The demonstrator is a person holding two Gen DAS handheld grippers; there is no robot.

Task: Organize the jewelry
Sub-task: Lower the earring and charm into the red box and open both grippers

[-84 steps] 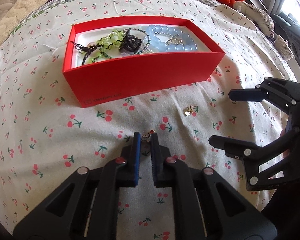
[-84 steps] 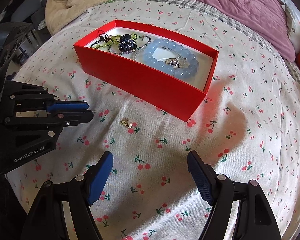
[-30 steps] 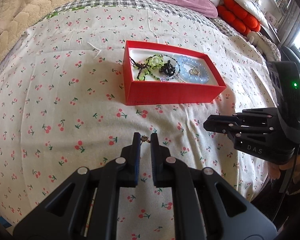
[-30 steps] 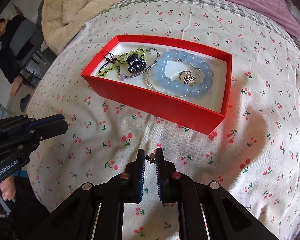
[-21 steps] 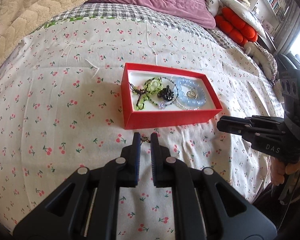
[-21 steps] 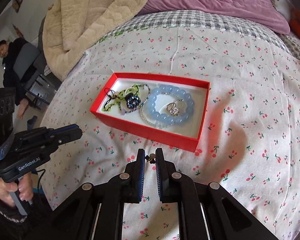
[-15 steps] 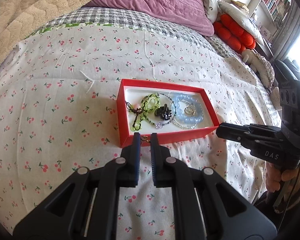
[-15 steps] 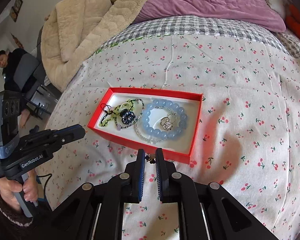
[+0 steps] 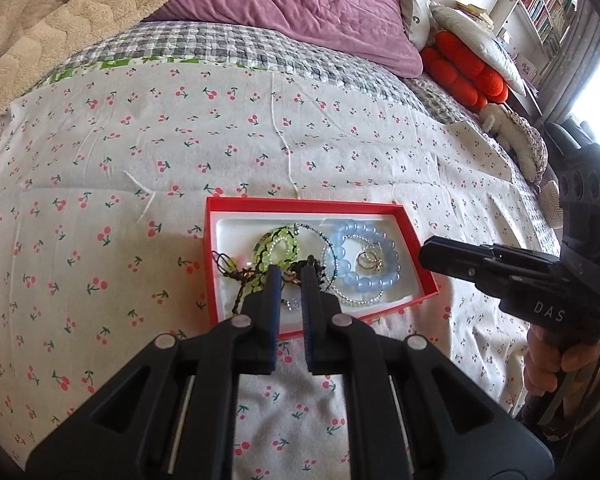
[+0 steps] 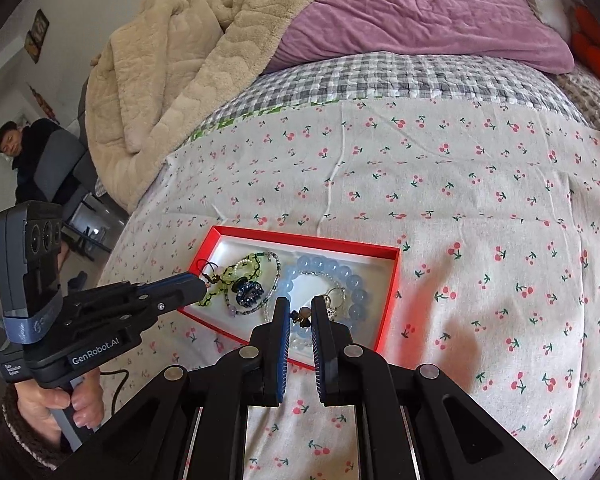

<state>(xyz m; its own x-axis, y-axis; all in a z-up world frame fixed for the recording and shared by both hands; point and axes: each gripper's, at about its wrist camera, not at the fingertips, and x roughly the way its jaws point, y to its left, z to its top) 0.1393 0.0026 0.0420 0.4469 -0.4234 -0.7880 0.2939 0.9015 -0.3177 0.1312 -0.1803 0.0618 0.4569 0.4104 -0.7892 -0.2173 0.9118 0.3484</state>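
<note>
Two narrowed claws, left (image 9: pixel 291 274) and right (image 10: pixel 301 312), each pinching a tiny earring above the rectangular red box (image 9: pixel 416 258) of glossy beads

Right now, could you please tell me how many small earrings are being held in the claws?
2. One small earring is pinched in the left claw above the red box; the other earring is pinched in the right claw, also over the box.

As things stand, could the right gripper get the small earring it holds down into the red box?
Probably yes. The right gripper, shut on a small earring, hangs over the open red box above the blue bead bracelet. The left gripper is at the box's other end, apart from it.
</note>
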